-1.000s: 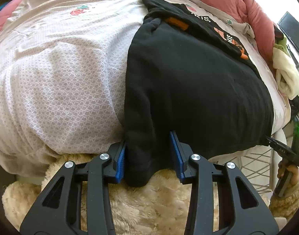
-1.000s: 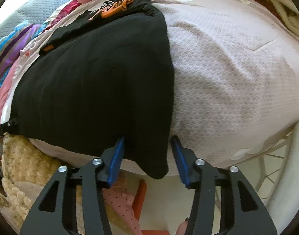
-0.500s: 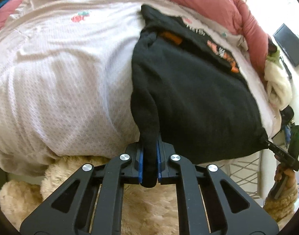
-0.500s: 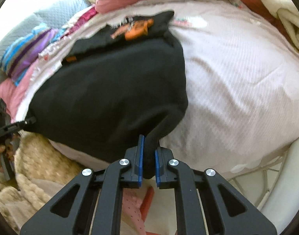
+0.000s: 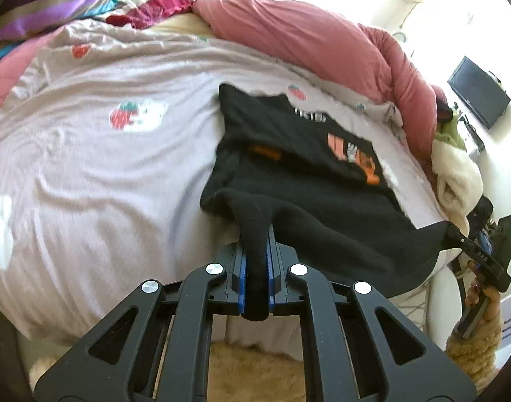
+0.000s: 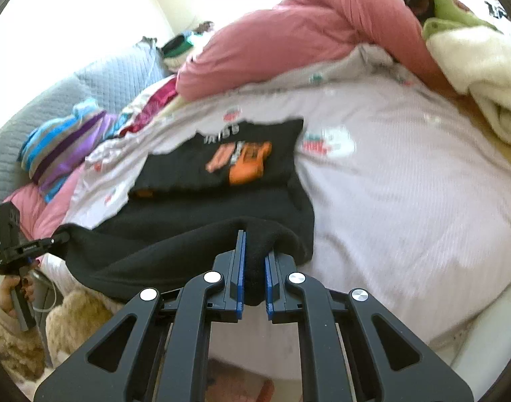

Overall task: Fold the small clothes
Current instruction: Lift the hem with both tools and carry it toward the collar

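Note:
A black shirt with an orange print [image 5: 309,167] lies on the pale pink bed sheet [image 5: 104,174]; it also shows in the right wrist view [image 6: 222,194]. My left gripper [image 5: 255,268] is shut on the shirt's near left corner and holds it raised above the bed edge. My right gripper [image 6: 253,268] is shut on the near right corner, also raised. The lifted near hem sags between the two grippers. The far part with the print lies flat. The right gripper shows at the right edge of the left wrist view [image 5: 456,238], and the left gripper at the left edge of the right wrist view [image 6: 59,238].
A pink duvet [image 5: 305,40] is bunched along the far side of the bed. Striped bedding [image 6: 61,150] and a grey quilted pillow [image 6: 115,77] lie at the far left. A cream blanket [image 6: 483,77] sits at the right. A fluffy tan fabric [image 5: 255,375] is below the bed edge.
Both grippers closed on the shirt's near corners, then lifted them up and forward over the bed, so the near hem is off the sheet.

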### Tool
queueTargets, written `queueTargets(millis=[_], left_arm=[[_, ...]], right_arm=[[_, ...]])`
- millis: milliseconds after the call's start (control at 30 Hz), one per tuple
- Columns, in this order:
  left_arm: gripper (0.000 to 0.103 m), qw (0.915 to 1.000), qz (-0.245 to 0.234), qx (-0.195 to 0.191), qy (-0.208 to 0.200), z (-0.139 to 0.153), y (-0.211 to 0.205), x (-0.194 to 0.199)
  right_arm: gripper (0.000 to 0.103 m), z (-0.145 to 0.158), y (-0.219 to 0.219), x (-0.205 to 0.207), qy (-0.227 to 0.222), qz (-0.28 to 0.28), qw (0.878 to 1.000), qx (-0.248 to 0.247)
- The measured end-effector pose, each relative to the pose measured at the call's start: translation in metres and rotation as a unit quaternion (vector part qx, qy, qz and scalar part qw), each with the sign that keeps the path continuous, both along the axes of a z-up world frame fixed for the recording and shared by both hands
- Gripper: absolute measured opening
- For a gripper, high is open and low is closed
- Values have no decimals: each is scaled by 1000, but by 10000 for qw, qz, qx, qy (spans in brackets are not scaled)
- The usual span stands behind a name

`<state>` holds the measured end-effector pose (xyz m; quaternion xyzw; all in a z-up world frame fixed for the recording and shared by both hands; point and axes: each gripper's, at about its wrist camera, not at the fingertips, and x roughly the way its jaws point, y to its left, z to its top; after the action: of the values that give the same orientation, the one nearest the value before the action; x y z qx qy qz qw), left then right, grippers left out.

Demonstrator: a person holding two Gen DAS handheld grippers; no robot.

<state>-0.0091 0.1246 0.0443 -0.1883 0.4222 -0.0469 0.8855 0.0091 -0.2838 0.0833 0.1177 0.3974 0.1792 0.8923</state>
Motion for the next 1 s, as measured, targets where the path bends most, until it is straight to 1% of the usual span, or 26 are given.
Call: queueTargets(millis=[267,433,533,667,1000], left_arm=[[3,9993,201,-99,-311,27,9,38],[3,9986,303,13,-427,39,8,59],[3,9983,324,119,-467,45,6,70],[3,9977,323,317,-501,50,3,81],[3,9966,323,586,-483,52,-4,106]], right_arm=[[8,25,0,38,-482,-225,9986,39],[8,36,0,58,-654,-287,9974,75],[8,40,4,68,-759,-312,9966,-53],[8,40,7,79,-795,-367,9960,-176],[8,32,6,101,-723,-507,9960,-149]])
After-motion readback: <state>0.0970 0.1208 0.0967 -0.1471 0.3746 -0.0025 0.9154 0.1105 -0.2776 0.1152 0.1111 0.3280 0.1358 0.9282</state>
